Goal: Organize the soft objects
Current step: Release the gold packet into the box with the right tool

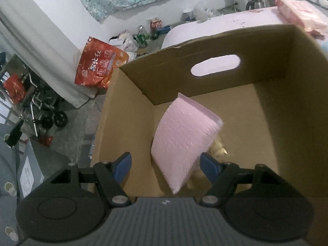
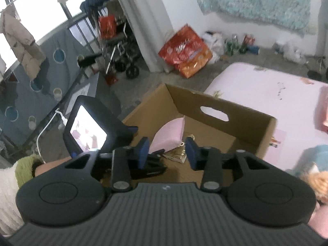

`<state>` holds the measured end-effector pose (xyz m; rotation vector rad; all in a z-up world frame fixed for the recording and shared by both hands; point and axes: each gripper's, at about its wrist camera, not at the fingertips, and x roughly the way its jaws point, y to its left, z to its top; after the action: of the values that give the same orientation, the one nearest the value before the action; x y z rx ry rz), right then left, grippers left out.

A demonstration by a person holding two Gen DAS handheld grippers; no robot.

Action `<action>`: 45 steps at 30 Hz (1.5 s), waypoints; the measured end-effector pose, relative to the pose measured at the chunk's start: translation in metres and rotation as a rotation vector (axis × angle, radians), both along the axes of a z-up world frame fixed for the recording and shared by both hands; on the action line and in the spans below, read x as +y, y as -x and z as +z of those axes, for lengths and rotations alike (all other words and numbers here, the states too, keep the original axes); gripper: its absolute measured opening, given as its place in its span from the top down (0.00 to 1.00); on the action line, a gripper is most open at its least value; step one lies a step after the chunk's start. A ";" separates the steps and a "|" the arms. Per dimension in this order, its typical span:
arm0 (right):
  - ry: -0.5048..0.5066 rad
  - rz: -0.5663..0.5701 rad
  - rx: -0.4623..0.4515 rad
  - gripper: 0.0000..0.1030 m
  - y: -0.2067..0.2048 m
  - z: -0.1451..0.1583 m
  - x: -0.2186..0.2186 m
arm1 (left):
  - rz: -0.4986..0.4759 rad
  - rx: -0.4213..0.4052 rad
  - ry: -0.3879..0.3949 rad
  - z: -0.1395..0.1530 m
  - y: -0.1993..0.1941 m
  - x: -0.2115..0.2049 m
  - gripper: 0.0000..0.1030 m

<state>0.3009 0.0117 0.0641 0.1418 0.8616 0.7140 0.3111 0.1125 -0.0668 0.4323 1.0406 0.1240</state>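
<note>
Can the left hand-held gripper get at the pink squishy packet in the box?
Probably yes. The left hand-held gripper is open just above the open-topped cardboard box, and the pink packet stands between its blue fingers with nothing covering it.

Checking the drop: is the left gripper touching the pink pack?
Cannot tell. In the left wrist view the pink pack overlaps one finger of the open left gripper; no plain gap or contact.

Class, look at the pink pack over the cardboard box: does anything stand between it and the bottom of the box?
Nothing blocks most of the way. The pink pack is already inside the cardboard box, between the open left gripper pads. Only a small yellowish thing lies on the box floor beneath its lower right side.
</note>
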 end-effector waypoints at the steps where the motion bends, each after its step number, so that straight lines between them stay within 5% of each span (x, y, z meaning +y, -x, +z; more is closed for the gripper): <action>1: 0.004 0.003 0.008 0.66 -0.006 -0.002 0.004 | 0.007 0.001 0.006 -0.001 -0.004 0.002 0.28; 8: 0.085 0.090 0.013 0.69 -0.028 -0.021 0.034 | 0.110 -0.048 0.153 0.017 -0.009 0.032 0.39; 13: 0.208 0.206 -0.014 0.69 -0.031 -0.038 0.061 | 0.170 -0.070 0.252 0.033 -0.008 0.058 0.55; 24: 0.292 0.217 0.157 0.67 -0.079 -0.085 0.116 | 0.223 -0.069 0.318 0.031 -0.019 0.070 0.57; 32: 0.310 0.195 0.197 0.43 -0.099 -0.119 0.137 | 0.278 -0.047 0.376 0.030 -0.021 0.077 0.58; 41: 0.283 0.197 0.235 0.44 -0.111 -0.152 0.148 | 0.323 -0.022 0.438 0.028 -0.023 0.086 0.58; 45: 0.284 0.173 0.235 0.57 -0.111 -0.151 0.143 | 0.323 -0.021 0.438 0.028 -0.024 0.086 0.58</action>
<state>0.4119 0.1546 -0.0871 -0.1060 1.2018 0.7372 0.3349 0.1987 -0.0389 -0.1359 1.0755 0.1818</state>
